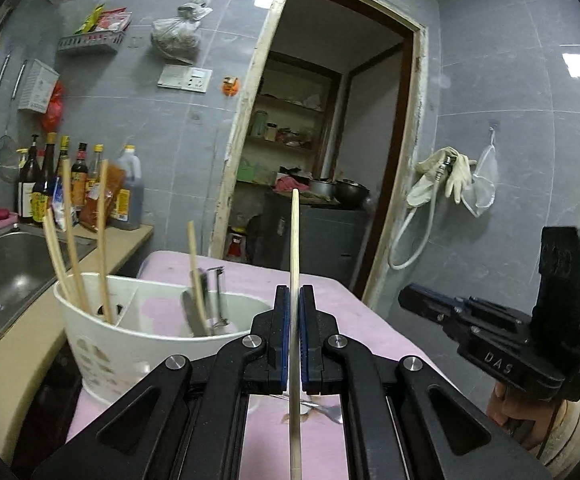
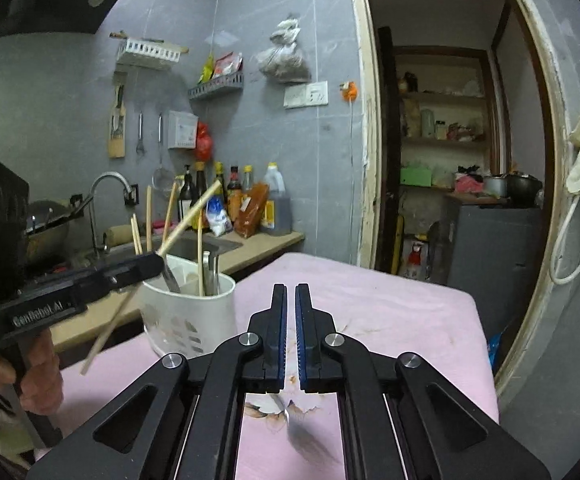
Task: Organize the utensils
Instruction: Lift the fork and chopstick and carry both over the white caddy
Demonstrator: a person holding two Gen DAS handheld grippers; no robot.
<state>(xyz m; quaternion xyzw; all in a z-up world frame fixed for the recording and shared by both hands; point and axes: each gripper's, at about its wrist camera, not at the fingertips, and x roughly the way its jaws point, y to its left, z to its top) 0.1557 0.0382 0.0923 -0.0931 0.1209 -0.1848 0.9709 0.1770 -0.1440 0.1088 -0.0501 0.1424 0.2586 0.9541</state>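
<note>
- The left gripper (image 1: 294, 300) has its jaws clamped on a single wooden chopstick (image 1: 294, 248), raised above the pink-covered table (image 2: 390, 312) beside the white utensil holder (image 2: 187, 320)
- The right gripper (image 2: 291, 300) is level over the cloth, jaws nearly together with a thin gap, gripping nothing
- More chopsticks (image 1: 69, 240) stand in the holder
- A metal spoon (image 2: 302, 432) lies on the cloth

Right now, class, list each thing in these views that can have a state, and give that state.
left gripper: shut on chopstick
right gripper: nearly shut, holding nothing
utensil holder: upright, chopsticks and metal utensils inside
doorway: open
spoon: lying on table
</note>
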